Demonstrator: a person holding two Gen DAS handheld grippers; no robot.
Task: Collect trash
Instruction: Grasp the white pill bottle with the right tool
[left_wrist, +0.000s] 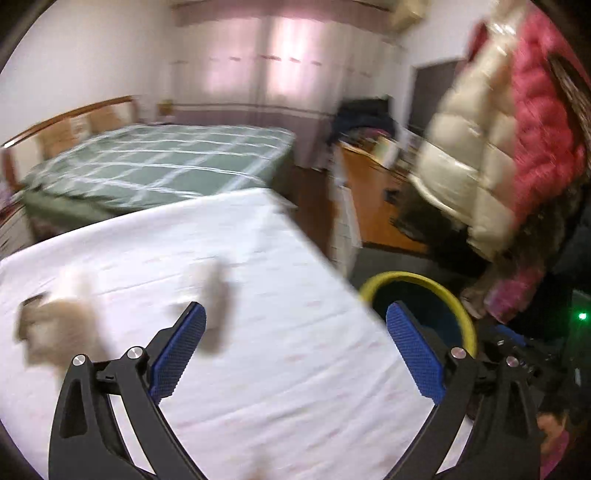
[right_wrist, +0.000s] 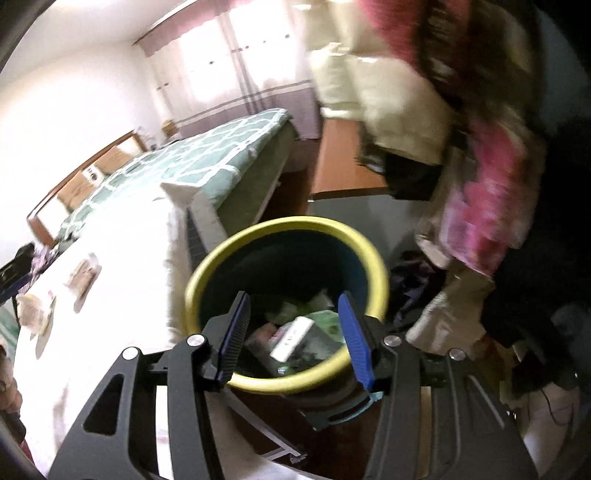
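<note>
The left gripper (left_wrist: 295, 325) has its blue-padded fingers (left_wrist: 181, 347) spread wide with nothing between them, hanging over the white-covered table (left_wrist: 295, 369). Beyond the left finger lie two pale pieces of trash on the cloth, too blurred to name: one scrap (left_wrist: 210, 295) just past the fingertip, its long axis running away from the camera, and another scrap (left_wrist: 55, 325) further left.

The right gripper (right_wrist: 293, 306) holds its fingers (right_wrist: 354, 339) partly apart, grasping nothing, above the mouth of a dark bin with a yellow rim (right_wrist: 207, 266). The bin stands on the floor just beside the table's edge and holds trash: a white box-like piece (right_wrist: 291, 338) lying slantwise, with greenish wrappers (right_wrist: 325, 317) around it. On the table to the left lie more flat packets (right_wrist: 83, 275)
</note>
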